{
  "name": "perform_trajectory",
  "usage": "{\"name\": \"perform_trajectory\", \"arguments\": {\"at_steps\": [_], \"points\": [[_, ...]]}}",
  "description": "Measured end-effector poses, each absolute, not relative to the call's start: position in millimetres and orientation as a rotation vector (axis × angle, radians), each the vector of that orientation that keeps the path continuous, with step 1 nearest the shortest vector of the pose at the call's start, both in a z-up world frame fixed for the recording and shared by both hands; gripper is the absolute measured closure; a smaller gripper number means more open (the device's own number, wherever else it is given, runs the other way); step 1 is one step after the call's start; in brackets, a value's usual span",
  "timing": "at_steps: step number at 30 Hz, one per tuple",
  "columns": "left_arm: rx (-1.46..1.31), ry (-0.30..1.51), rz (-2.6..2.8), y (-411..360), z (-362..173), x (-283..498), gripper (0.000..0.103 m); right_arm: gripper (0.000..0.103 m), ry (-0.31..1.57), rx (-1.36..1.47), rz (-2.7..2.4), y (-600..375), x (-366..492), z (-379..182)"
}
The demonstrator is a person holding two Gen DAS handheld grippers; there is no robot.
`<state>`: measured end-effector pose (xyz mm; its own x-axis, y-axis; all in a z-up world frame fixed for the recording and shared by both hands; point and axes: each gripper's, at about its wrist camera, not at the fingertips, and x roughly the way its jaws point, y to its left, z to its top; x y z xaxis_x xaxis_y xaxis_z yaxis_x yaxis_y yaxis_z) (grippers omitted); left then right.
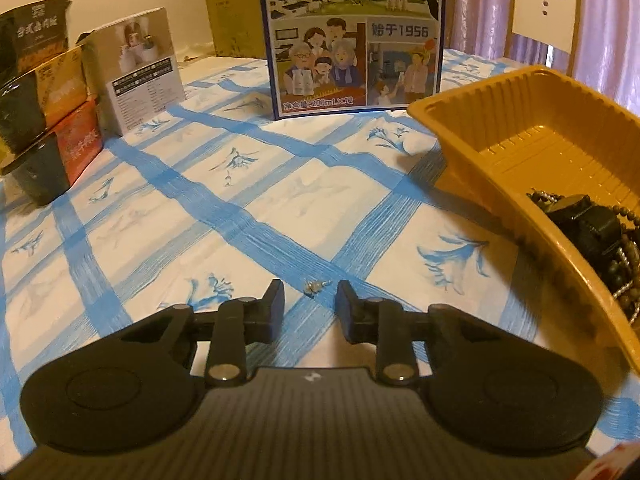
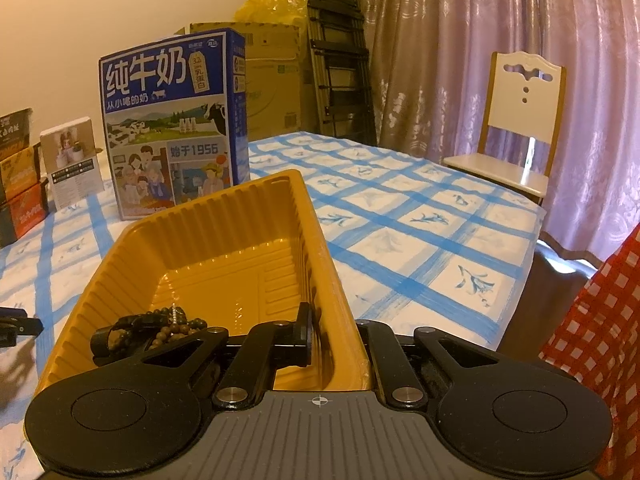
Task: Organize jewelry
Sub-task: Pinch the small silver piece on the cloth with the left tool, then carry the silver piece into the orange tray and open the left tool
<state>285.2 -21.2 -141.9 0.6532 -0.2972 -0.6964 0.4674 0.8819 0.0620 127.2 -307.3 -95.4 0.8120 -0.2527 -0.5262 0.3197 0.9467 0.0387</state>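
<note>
A small silver piece of jewelry lies on the blue-checked tablecloth. My left gripper hangs low over it, open, with the piece just ahead of the gap between the fingertips and touching neither. An orange plastic tray stands to the right. It holds a brown bead string and a black watch. My right gripper is shut on the right wall of the tray. One finger is inside; the other is hidden behind the wall. Beads and watch lie at the tray's near end.
A blue milk carton stands at the back of the table, with a white box and stacked food boxes at the left. A white chair and curtains are beyond the table's right edge. Red checked cloth is at the right.
</note>
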Motion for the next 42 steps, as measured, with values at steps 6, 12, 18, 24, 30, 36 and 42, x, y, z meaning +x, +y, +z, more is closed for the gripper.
{"name": "perform_trajectory", "arguments": {"at_steps": [6,12,18,24,30,36,42], "points": [[0.241,0.742,-0.464,-23.2,-142.7,290.4,0.096,0.095,0.541,0.130,-0.308,-306.7,131.1,-95.5],[0.234,0.739,-0.460,-23.0,-137.9,283.0,0.096,0.095,0.543,0.133,-0.307,-306.6,133.3,-95.5],[0.161,0.692,-0.486,-23.4,-108.6,261.4,0.096,0.095,0.542,0.134,-0.307,-306.7,133.8,-95.6],[0.097,0.638,-0.597,-54.7,-67.8,236.5,0.096,0.095,0.542,0.134,-0.306,-307.2,133.6,-95.3],[0.051,0.615,-0.721,-106.1,-49.6,220.6,0.096,0.095,0.542,0.143,-0.303,-306.4,134.9,-96.0],[0.045,0.653,-0.779,-143.1,-54.5,213.8,0.096,0.095,0.543,0.159,-0.296,-307.2,135.1,-97.7],[0.057,0.684,-0.795,-160.1,-61.7,214.1,0.086,0.095,0.543,0.174,-0.295,-312.0,132.9,-98.5]]}}
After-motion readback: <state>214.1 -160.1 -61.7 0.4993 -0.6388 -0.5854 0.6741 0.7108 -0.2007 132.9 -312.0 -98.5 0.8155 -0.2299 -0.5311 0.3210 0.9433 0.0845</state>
